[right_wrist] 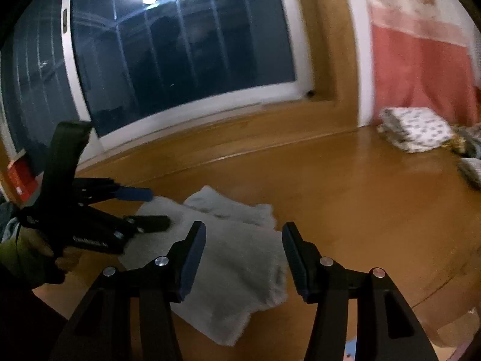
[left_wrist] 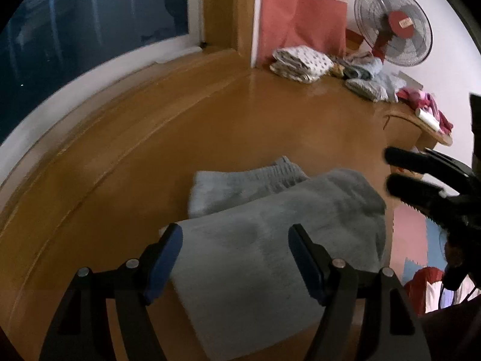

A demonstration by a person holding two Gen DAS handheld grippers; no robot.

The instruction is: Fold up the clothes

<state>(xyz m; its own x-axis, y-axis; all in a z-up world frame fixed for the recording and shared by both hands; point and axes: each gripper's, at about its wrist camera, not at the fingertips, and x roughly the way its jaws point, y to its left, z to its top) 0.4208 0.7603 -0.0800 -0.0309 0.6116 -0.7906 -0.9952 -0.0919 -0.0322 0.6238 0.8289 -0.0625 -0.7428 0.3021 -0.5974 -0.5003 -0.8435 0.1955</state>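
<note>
A grey fleecy garment lies folded on the glossy wooden surface, its ribbed waistband end pointing away from me. My left gripper hovers over the near part of it, jaws open, with nothing pressed between the blue pads. In the left wrist view my right gripper comes in from the right, beside the garment's right edge. The right wrist view has the same garment below my right gripper, which is open and holds nothing. There my left gripper reaches over the cloth's left side.
Folded patterned clothes and loose laundry are stacked at the far right corner, by a standing fan and a pink curtain. A dark window runs along the back. The surface's right edge drops to a floor with coloured mats.
</note>
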